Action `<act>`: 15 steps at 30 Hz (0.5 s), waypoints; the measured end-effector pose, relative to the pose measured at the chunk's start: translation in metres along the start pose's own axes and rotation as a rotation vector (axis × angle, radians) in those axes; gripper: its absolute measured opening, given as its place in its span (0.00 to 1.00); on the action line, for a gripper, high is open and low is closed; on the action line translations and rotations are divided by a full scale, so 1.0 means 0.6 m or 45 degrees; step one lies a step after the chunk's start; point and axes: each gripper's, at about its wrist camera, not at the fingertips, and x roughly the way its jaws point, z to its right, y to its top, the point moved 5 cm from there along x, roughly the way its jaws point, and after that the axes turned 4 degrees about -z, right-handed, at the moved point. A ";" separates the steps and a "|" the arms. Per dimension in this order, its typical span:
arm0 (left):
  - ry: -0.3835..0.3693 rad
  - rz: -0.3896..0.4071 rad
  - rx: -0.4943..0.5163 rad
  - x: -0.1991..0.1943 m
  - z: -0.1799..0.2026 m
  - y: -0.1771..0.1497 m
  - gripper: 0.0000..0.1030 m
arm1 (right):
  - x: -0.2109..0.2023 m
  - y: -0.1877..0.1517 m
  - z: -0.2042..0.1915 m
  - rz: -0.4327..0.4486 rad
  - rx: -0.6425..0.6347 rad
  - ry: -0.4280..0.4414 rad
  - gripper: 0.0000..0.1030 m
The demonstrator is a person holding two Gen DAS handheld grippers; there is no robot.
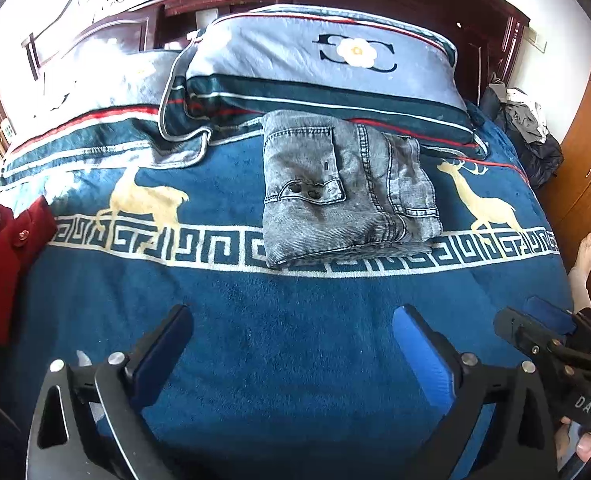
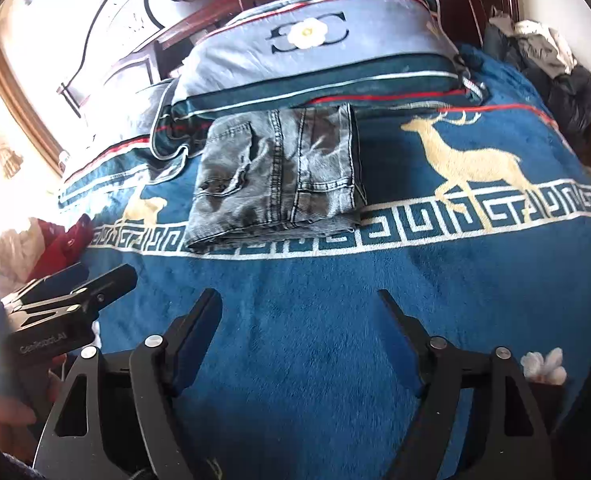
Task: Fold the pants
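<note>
Two grippers, both released, holding nothing.
We see the left gripper (image 1: 291,328) and right gripper (image 2: 299,308) over the blanket (image 1: 295,340), well short of the folded pants (image 1: 343,188).

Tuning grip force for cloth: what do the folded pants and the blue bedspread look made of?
Folded pants: looks like washed grey denim, matte, with contrast-stitched seams and a patch pocket; likely stiff, thick cotton.
Blue bedspread: looks like plush fleece, with a short fuzzy nap and brushed shading; fibre cannot be told.
Both grippers, left and right, are open and off the cloth.
</note>
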 end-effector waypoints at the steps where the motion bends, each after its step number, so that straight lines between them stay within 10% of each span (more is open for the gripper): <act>1: 0.002 0.006 0.003 -0.005 0.002 -0.003 0.99 | -0.008 -0.003 -0.004 0.007 -0.010 -0.003 0.76; 15: -0.017 0.015 0.027 -0.044 0.017 -0.025 1.00 | -0.053 -0.019 -0.018 0.047 -0.017 -0.031 0.83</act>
